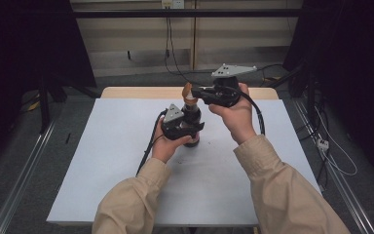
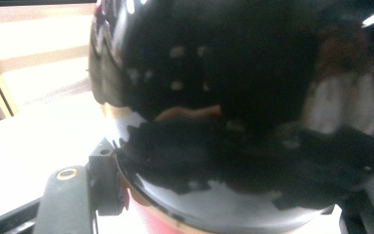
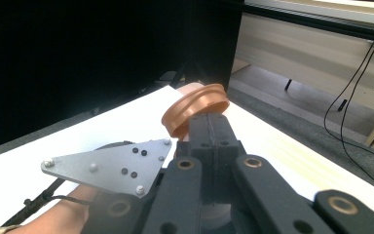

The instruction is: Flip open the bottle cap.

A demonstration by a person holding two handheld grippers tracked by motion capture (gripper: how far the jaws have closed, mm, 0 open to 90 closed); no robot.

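A glossy black jar (image 1: 193,116) with a red and gold band at its foot stands on the white mat (image 1: 107,161) near the middle. My left gripper (image 1: 184,127) is shut on the jar from the left side. In the left gripper view the jar (image 2: 214,73) sits very close, with a black jaw on either side of it. My right gripper (image 1: 196,92) is shut on the rim of a copper-brown lid (image 1: 189,94), held tilted just above the jar's top. In the right gripper view the lid (image 3: 195,108) stands up from the closed jaws of the right gripper (image 3: 208,123).
The mat covers a wooden table (image 1: 141,91) whose far edge shows behind the hands. Black cables (image 1: 168,48) hang from the wall behind it and lie on the grey floor. Metal rails (image 1: 24,170) run along both sides, and dark curtains stand at the left and right.
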